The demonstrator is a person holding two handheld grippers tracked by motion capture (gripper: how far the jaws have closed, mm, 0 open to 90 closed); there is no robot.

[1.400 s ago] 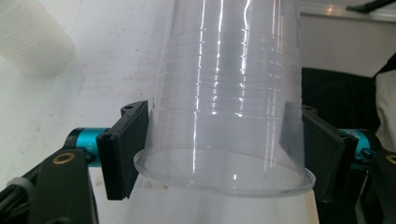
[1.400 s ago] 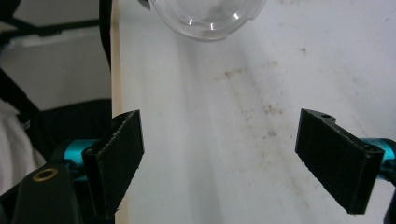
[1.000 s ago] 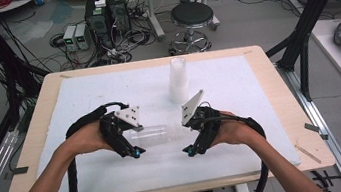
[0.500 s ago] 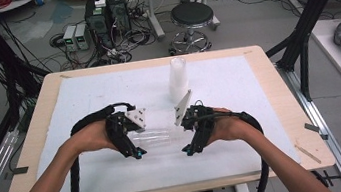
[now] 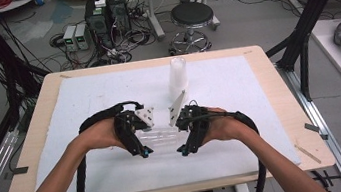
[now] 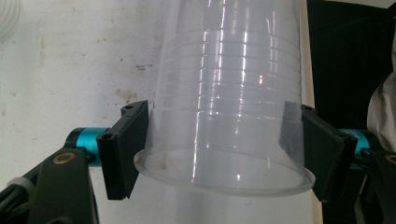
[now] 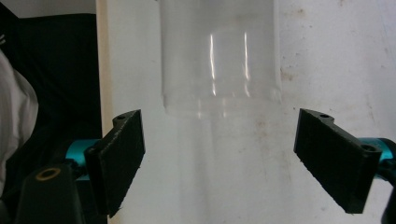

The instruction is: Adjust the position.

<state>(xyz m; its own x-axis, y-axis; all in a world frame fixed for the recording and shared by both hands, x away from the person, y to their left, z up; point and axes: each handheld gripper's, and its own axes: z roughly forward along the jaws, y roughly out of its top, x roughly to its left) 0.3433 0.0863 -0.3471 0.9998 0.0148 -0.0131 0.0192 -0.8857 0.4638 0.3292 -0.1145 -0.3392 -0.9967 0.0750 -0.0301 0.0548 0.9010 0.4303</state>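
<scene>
A stack of clear plastic cups (image 5: 162, 136) lies on its side just above the white mat (image 5: 238, 91), between my two grippers. My left gripper (image 5: 142, 150) is shut on the stack near its wide rim; in the left gripper view both jaws press the cup wall (image 6: 224, 116) just above the rim. My right gripper (image 5: 185, 148) faces it from the right and is open. In the right gripper view the stack's narrow bottom end (image 7: 219, 65) sits just ahead of the spread fingertips (image 7: 119, 149), touching neither.
A second stack of clear cups (image 5: 177, 75) stands upright at the back middle of the mat. The wooden table edge (image 5: 277, 81) frames the mat. Black cables trail from both grippers toward the near edge.
The two grippers have closed in on each other. The left brought the cup stack rightward, and the right moved left up to the stack's bottom end.
</scene>
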